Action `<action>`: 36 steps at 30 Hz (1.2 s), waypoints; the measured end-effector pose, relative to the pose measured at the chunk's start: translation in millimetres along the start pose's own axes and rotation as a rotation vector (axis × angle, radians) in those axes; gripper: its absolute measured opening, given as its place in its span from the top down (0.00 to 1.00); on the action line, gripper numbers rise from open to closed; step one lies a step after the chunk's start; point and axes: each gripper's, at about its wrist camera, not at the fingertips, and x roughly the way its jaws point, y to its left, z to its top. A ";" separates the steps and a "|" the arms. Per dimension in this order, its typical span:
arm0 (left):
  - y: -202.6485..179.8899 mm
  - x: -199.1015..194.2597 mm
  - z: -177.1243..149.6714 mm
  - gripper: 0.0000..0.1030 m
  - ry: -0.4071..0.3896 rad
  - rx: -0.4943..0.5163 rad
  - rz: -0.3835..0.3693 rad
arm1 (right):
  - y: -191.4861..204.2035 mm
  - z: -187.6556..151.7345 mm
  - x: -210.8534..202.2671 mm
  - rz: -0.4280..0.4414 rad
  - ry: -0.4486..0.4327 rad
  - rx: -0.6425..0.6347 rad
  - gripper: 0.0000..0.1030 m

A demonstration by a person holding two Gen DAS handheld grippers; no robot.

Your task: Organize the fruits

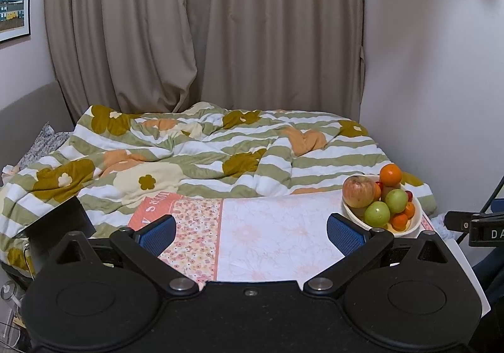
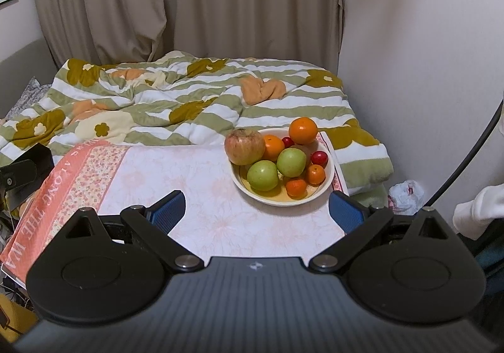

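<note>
1. The cream round ceramic bowl (image 2: 327,178) is sitting on the pink floral-patterned bench top (image 2: 220,202), near its far edge next to the striped flowered quilt (image 2: 189,94) on the bed.
2. Inside the bowl, 1 large reddish apple (image 2: 244,146) is leaning at the side nearest the bench's lettered orange border, with 2 green apples (image 2: 263,175) in front of and beside it.
3. 1 big orange (image 2: 303,130) is perching at the bowl's far rim, while smaller oranges (image 2: 296,187) and small red fruits (image 2: 319,157) are filling the rest of the bowl.
4. The left gripper (image 1: 252,231) is hovering short of the bowl, its blue-padded fingers spread wide and holding nothing.
5. The right gripper (image 2: 256,209) is hanging just before the bowl, its fingers likewise spread apart and empty.
</note>
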 end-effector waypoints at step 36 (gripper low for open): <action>-0.1 13.0 2.8 0.00 0.030 0.001 0.002 | -5.4 -2.7 6.5 -0.010 0.021 0.017 0.00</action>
